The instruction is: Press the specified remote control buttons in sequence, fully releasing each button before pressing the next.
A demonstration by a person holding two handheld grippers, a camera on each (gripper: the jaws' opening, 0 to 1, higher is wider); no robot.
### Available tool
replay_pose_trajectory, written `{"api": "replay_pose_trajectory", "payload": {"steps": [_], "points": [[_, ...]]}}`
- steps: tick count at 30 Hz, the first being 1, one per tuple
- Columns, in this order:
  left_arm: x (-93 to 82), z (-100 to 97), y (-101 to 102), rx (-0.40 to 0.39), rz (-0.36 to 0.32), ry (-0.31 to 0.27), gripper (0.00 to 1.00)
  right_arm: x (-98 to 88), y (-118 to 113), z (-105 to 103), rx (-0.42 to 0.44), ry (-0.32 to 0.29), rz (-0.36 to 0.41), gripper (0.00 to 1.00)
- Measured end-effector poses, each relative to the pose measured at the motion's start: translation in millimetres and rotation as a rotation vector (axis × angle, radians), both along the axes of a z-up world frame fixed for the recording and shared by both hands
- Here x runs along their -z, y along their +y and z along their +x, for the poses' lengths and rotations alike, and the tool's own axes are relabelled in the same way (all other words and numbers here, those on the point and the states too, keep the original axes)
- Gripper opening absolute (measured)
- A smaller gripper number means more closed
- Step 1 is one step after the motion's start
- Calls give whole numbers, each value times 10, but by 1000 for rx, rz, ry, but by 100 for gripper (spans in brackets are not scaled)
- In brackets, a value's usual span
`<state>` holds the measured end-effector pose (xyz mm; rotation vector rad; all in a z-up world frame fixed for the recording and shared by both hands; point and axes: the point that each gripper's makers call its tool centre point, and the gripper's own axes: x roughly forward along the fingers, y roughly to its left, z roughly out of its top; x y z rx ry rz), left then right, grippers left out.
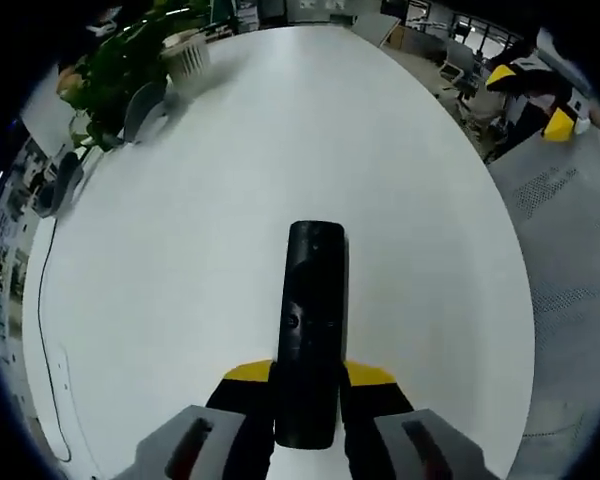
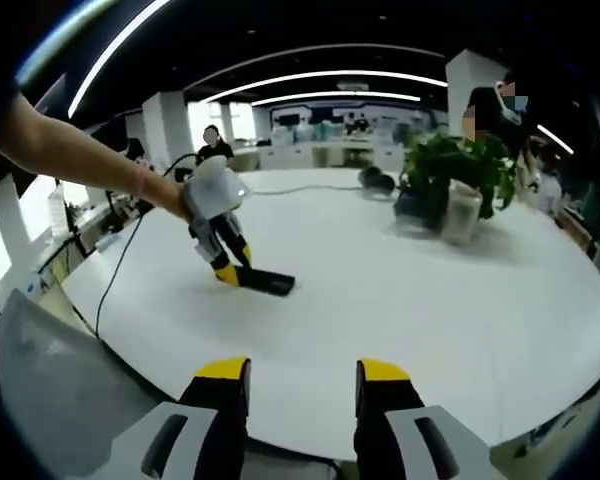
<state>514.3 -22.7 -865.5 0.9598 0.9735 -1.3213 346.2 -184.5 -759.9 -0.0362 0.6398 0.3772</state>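
Note:
A black remote control (image 1: 311,330) points away from me along the white table (image 1: 210,220), its near end clamped between the yellow-tipped jaws of my left gripper (image 1: 310,374). In the right gripper view the same remote (image 2: 265,281) lies low over the table (image 2: 430,290), held by the left gripper (image 2: 230,272) in a person's hand. My right gripper (image 2: 302,372) hovers at the near table edge, its jaws apart with nothing between them, well short of the remote.
A potted plant (image 2: 450,180) in a pale pot stands on the far right of the table; the plant (image 1: 130,65) is at the far left in the left gripper view. A black cable (image 2: 120,265) trails over the left edge. People stand behind the table. A chair back (image 2: 50,390) is near left.

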Motion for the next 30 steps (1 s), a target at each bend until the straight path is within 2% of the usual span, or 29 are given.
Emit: {"api": "replay_pose_trajectory", "payload": {"steps": [30], "points": [[7,-465,76,-6,-16,-1,25,19,18,-14,-17,12,2,39]]}}
